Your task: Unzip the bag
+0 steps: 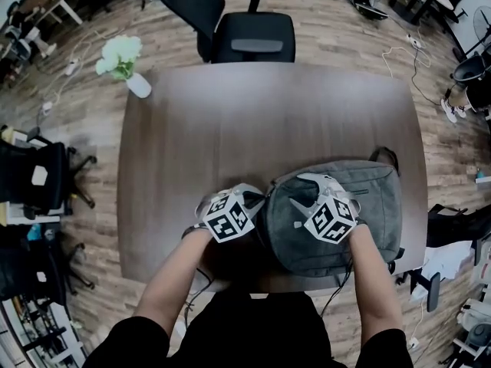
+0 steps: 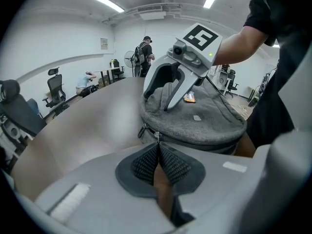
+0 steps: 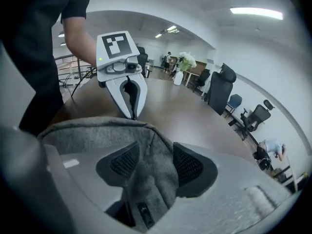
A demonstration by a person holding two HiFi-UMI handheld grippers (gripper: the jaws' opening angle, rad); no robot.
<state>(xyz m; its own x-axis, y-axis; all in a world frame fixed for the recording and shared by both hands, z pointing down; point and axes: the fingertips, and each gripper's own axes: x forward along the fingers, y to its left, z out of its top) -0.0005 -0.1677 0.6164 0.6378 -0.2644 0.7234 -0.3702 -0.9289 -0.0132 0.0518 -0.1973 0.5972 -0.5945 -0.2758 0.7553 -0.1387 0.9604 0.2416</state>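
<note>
The grey bag point(image 1: 377, 196) lies flat on the table point(image 1: 253, 121), in the lower right of the head view, close to the edge nearest the person. Both claws are at its left end.

The left claw point(image 2: 157, 150) is pinched narrow, its tips closed on the zipper pull point(image 2: 156, 135) where the zip begins at the near rim of the bag. The right claw point(image 3: 155, 162) stands wide, with a fold of the bag's top fabric rising between its pads point(image 3: 187, 167). The fabric sits in the gap, but I judge it is not clamped.

The zip looks closed along the rim that shows, so the unzipping looks to be at its very start.

3 things could go wrong from here:
1. If the left claw pulls before the right claw closes, nothing anchors the bag. The whole bag would probably slide or swing over the smooth table and the slider would not run.
2. The pull is small and held only at the claw's tips. A tug off the line of the zip, or a twist of the wrist, may let it slip out.
3. The loose fold under the right claw lies near the zip. If that claw bunches cloth toward the track, the slider could bite into it and jam.

The bag is also close to the table's near edge, so a hard drag that way might tip it off.
</note>
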